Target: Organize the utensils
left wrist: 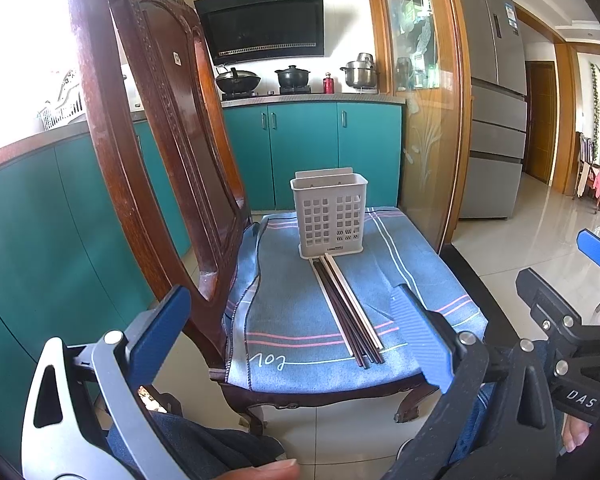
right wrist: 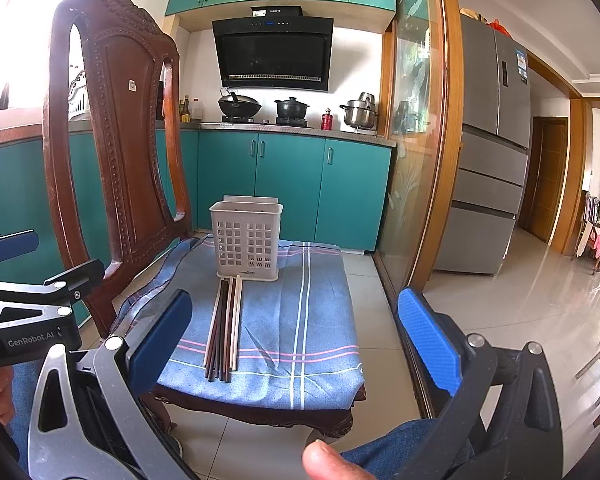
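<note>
Lying in a tight bundle on the blue cloth (left wrist: 420, 280) over the chair seat, the chopsticks (left wrist: 350, 312) run from its near edge to the white utensil basket (left wrist: 329, 216) standing toward its far edge. Left gripper (left wrist: 296, 344) and right gripper (right wrist: 296, 340) hover before the seat, fingers apart, empty.
</note>
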Demonstrator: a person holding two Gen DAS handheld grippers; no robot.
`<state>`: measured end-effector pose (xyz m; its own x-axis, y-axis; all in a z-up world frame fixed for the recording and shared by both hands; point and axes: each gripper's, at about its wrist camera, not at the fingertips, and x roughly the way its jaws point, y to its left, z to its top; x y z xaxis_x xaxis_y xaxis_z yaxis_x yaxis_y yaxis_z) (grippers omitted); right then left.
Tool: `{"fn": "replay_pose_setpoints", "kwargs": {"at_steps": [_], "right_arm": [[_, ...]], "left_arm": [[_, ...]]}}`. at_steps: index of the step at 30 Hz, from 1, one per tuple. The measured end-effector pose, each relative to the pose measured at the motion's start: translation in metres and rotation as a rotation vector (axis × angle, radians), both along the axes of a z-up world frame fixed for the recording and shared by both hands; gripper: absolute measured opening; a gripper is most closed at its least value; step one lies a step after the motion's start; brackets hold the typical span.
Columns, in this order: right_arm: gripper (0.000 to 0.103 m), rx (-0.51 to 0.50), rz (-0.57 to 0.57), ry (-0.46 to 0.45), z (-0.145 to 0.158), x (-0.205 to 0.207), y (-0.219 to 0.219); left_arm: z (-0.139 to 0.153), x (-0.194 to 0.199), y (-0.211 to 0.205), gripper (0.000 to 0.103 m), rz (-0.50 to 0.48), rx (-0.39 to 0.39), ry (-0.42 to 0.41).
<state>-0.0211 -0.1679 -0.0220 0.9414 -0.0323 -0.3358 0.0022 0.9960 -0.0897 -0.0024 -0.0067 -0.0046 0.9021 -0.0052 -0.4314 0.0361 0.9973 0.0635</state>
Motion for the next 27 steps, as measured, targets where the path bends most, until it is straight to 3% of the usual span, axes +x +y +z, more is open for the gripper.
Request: {"fn": "replay_pose_setpoints", "kwargs": {"at_steps": [27], "right_arm": [[0.1, -0.02, -0.013, -0.008, -0.0014, 0.0034, 0.0032]], "left_arm": [[-0.0027, 0.007, 0.0014, 0.099, -0.005, -0.002, 0.023]]}}
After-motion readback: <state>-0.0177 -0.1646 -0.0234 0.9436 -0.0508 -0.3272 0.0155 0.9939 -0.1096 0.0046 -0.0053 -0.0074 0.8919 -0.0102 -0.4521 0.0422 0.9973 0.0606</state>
